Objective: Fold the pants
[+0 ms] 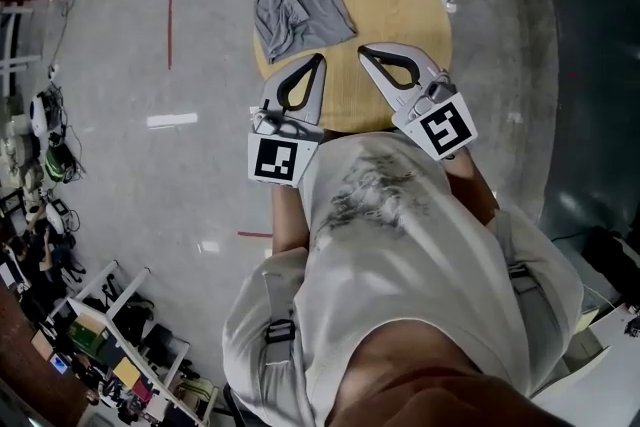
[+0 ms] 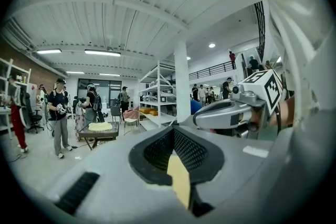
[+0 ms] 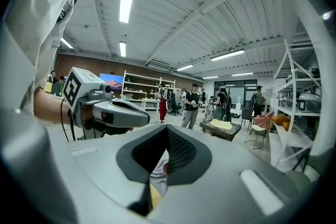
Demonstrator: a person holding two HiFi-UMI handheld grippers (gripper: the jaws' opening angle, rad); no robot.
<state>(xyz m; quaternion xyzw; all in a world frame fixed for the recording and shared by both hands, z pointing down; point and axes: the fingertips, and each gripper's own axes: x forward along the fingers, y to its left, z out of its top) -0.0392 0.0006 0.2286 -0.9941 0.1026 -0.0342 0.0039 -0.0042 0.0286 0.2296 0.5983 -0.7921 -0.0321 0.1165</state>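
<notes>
Wooden table [image 1: 400, 5] bore crumpled grey pants [image 1: 300, 10], probably limp and light, best pinched at an edge; left gripper [image 1: 320, 59] and right gripper [image 1: 362, 49] closed on nothing

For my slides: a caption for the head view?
Left gripper and right gripper, both shut, over a round wooden table bearing crumpled grey pants.

place: open lab hall | signs: shelving racks [image 2: 157, 94], concrete floor [image 1: 200, 45], people [image 2: 59, 113] at work tables [image 2: 98, 131]

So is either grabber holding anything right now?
No, nothing is held. The left gripper and right gripper are both shut and empty. The grey pants lie crumpled on the round table, apart from both.
</notes>
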